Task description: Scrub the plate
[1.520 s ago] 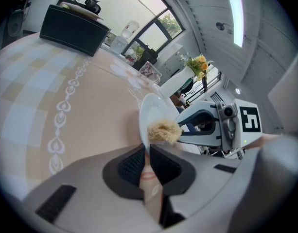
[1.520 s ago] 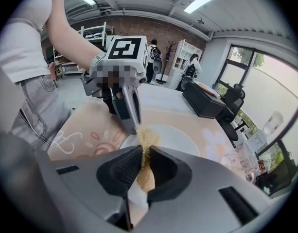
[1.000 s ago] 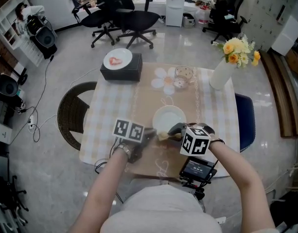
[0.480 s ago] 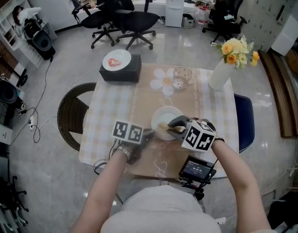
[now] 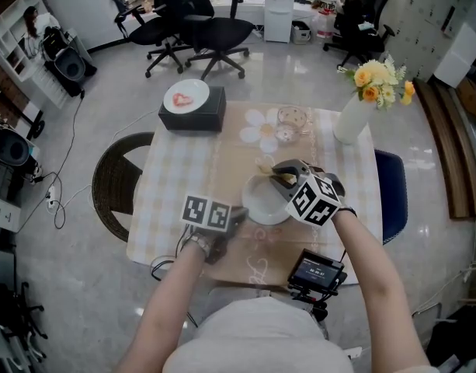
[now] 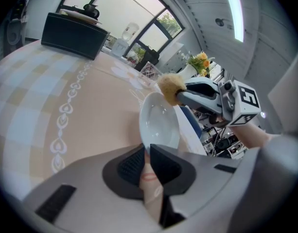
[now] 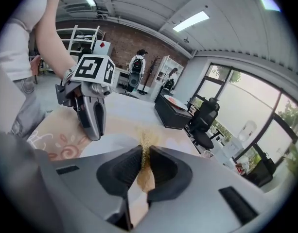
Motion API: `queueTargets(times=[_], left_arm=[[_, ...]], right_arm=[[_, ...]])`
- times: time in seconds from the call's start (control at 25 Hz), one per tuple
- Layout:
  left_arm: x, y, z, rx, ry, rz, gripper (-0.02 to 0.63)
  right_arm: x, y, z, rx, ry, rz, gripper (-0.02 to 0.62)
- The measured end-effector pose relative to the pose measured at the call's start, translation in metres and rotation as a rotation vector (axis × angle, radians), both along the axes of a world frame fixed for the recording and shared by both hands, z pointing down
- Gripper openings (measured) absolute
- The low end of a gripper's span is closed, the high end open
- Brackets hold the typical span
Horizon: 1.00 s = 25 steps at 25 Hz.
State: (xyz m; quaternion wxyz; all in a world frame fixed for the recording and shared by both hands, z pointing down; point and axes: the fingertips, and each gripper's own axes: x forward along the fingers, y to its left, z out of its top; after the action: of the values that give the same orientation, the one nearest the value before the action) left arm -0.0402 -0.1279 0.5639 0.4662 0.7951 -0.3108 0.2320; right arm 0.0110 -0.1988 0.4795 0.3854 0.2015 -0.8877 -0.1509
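A white plate (image 5: 262, 201) is held tilted above the beige runner, its near rim pinched in my left gripper (image 5: 239, 214), which is shut on it. In the left gripper view the plate (image 6: 160, 124) rises from the jaws of the left gripper (image 6: 146, 153) with its hollow side facing right. My right gripper (image 5: 276, 172) is shut on a yellow sponge (image 5: 266, 163) at the plate's far rim. The sponge (image 6: 169, 87) touches the top edge of the plate. In the right gripper view the sponge (image 7: 146, 141) shows between the jaws, with the left gripper (image 7: 92, 111) beyond it.
A black box (image 5: 192, 109) carrying a small plate with a red mark sits at the table's far left. A glass bowl (image 5: 292, 119) and a white vase of flowers (image 5: 353, 120) stand at the back. A screen device (image 5: 317, 270) is at the near edge. A wicker chair (image 5: 116, 179) is on the left.
My right gripper carried the sponge from the plate's near edge across it to the far rim. The left gripper has held the plate in place.
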Motion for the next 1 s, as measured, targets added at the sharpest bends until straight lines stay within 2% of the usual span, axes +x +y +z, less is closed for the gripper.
queueTargets(times=[0.36, 1.0], left_arm=[[0.002, -0.002, 0.000, 0.004, -0.011, -0.006, 0.029], [0.002, -0.002, 0.000, 0.002, -0.008, -0.004, 0.029]], right_arm=[[0.003, 0.006, 0.021, -0.015, 0.092, -0.036, 0.051], [0.008, 0.055, 0.045, -0.170, 0.103, -0.116, 0.051]])
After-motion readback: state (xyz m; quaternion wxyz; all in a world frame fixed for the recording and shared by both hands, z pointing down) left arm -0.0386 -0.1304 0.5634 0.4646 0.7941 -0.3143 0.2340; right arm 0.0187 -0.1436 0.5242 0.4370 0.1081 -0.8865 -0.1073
